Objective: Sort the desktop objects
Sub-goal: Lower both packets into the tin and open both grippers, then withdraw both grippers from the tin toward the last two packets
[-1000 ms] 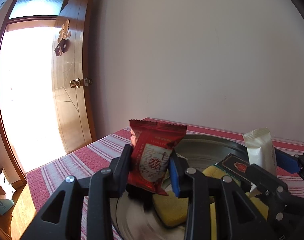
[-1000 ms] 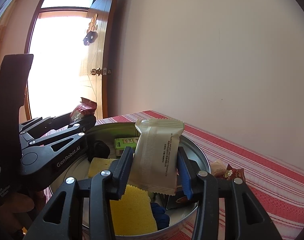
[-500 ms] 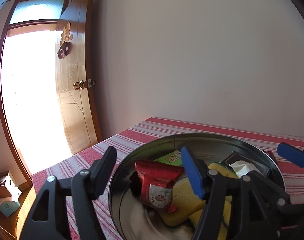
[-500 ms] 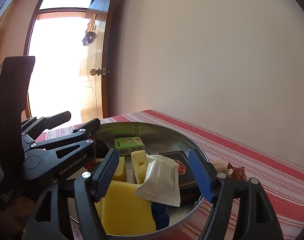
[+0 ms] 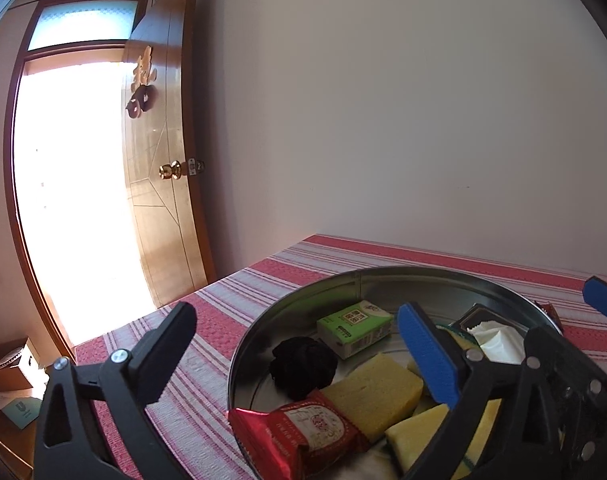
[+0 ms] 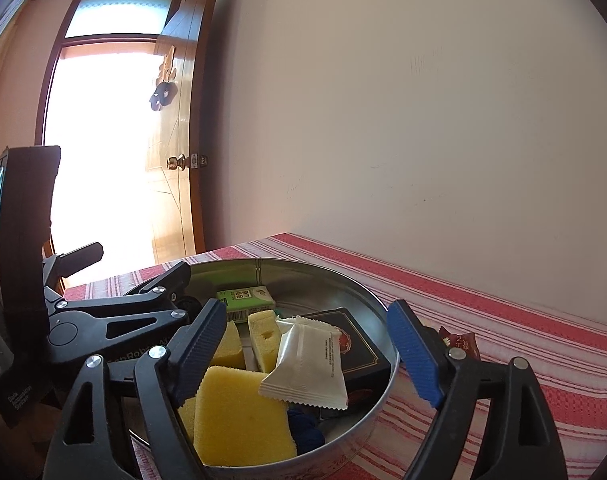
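Nearest in the left wrist view: left gripper (image 5: 299, 350) spread wide, holding nothing, one black finger over the striped cloth, the blue-padded one over the metal basin (image 5: 287, 312). Red snack packet (image 5: 303, 436), glossy foil with crimped ends, lying flat at the basin's near rim; a second ago pinched upright between those fingers, since dropped. Beside it, deeper in the basin: porous yellow sponge blocks (image 5: 373, 390), then a crumpled black fabric lump (image 5: 301, 366), then a small green carton (image 5: 355, 326) toward the far wall.

Right wrist view: right gripper (image 6: 309, 344) likewise wide apart and holding nothing, above the basin's near edge. Cream packet (image 6: 309, 364), matte with serrated seams, resting tilted inside the basin on a dark box (image 6: 353, 342) and a yellow sponge (image 6: 239, 416); a second ago clamped upright, since released. Blue fabric (image 6: 305, 430) tucked under the packet. Outside the basin's right rim, a small brown wrapper (image 6: 459, 340) on the red-striped tablecloth (image 6: 523, 320). Beyond the basin: wooden door (image 6: 175, 152) with brass knob.
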The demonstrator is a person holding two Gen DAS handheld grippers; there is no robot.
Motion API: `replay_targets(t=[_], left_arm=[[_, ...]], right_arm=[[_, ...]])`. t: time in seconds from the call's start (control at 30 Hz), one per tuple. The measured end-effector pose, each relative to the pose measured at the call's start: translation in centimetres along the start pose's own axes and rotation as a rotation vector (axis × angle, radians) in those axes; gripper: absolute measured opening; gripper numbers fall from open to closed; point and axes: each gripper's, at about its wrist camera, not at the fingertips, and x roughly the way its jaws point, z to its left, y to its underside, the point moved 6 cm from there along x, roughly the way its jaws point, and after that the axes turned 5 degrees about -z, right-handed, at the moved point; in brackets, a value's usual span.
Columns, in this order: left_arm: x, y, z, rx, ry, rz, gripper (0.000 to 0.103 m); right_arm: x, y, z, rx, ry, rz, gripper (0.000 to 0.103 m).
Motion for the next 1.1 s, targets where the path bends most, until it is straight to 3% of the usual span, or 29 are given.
replay_targets(t=[0.2,0.93,1.1], left_arm=[[0.1,0.0,0.0,0.002,-0.009,0.005,0.102],[-0.3,0.4,-0.8,0.034,-0.006,0.024,0.102],[-0.3,0.5,-1.1,0.053,-0.02,0.028,0.102]], right_arm=[[-0.1,0.1,-1.4,0.045,0.036,0.001,0.084],[-0.5,0.0,-1.4,0.017,0.046,-0.006,0.084],[-0.8,-0.1,-1.9,0.023,0.08,-0.017,0.096]])
